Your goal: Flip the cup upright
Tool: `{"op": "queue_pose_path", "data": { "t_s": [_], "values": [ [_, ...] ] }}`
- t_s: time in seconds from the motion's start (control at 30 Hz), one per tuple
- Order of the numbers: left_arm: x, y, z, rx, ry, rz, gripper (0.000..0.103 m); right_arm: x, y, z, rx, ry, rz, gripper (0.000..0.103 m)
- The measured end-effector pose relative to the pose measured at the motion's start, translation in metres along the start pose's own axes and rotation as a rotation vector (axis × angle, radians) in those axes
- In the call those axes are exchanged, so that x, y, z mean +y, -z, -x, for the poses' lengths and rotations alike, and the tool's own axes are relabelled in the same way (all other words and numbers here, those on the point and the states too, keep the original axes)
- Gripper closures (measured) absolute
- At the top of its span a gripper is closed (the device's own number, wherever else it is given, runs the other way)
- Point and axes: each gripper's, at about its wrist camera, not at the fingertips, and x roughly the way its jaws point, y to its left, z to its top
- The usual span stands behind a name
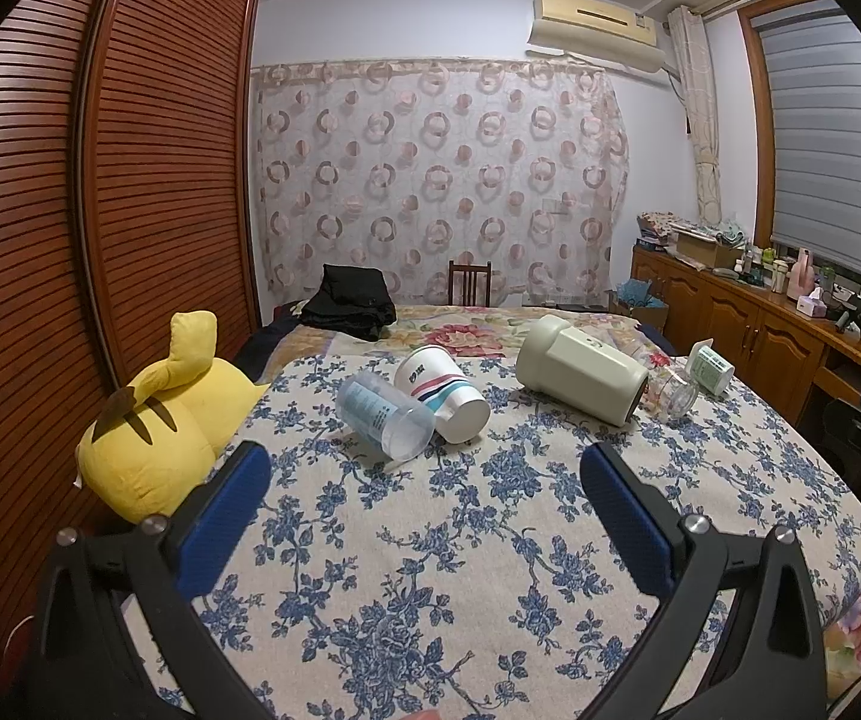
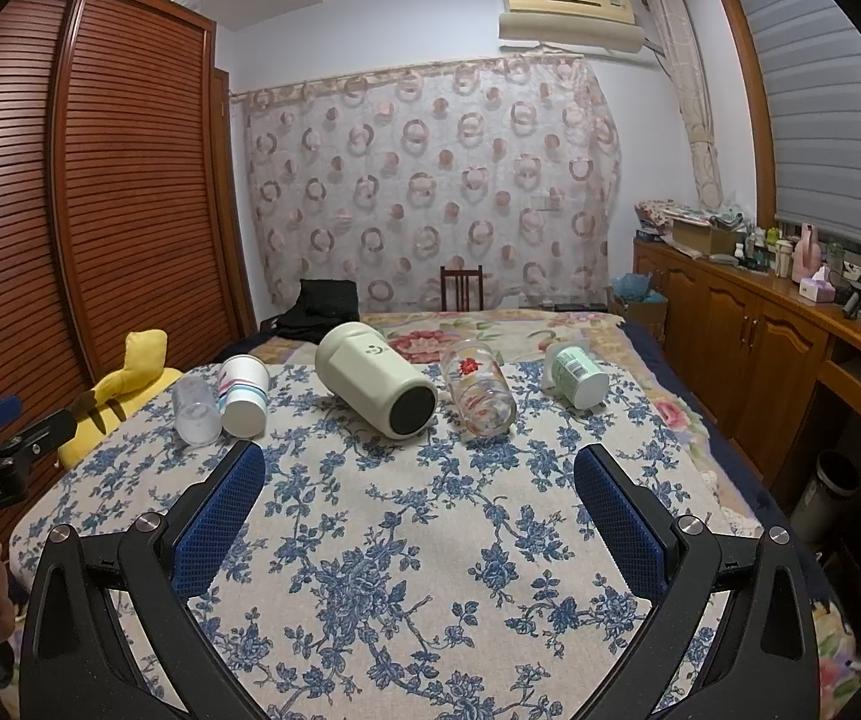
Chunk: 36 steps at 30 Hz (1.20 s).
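Several cups lie on their sides on the blue-flowered cloth over the bed. From left: a clear plastic cup, a white paper cup with stripes, a cream mug, a glass with red flowers, and a white cup with green print. My left gripper is open and empty, short of the clear cup. My right gripper is open and empty, short of the cream mug.
A yellow plush toy lies at the cloth's left edge beside the wooden wardrobe. Black clothes sit at the far end of the bed. A wooden cabinet with clutter runs along the right. A bin stands by the bed.
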Motion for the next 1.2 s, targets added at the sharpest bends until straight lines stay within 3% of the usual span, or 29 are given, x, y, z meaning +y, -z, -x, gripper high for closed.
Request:
{"op": "queue_pose_path", "data": {
  "t_s": [0.33, 0.8, 1.03, 1.2],
  "values": [
    [0.005, 0.003, -0.007, 0.029, 0.002, 0.002, 0.0, 0.005, 0.001, -0.007, 0.022, -0.022, 0.028, 0.0],
    [0.041, -0.005, -0.076, 0.147, 0.02, -0.007, 0.0, 0.043, 0.004, -0.051, 0.095, -0.1, 0.124, 0.0],
    [0.06, -0.015, -0.117, 0.233, 0.068, -0.01, 0.0, 0.054, 0.001, -0.078, 0.135, -0.125, 0.141, 0.0],
    [0.074, -0.021, -0.149, 0.31, 0.112, 0.043, 0.0, 0.059, -0.001, -0.093, 0.155, -0.134, 0.162, 0.0]
  ]
}}
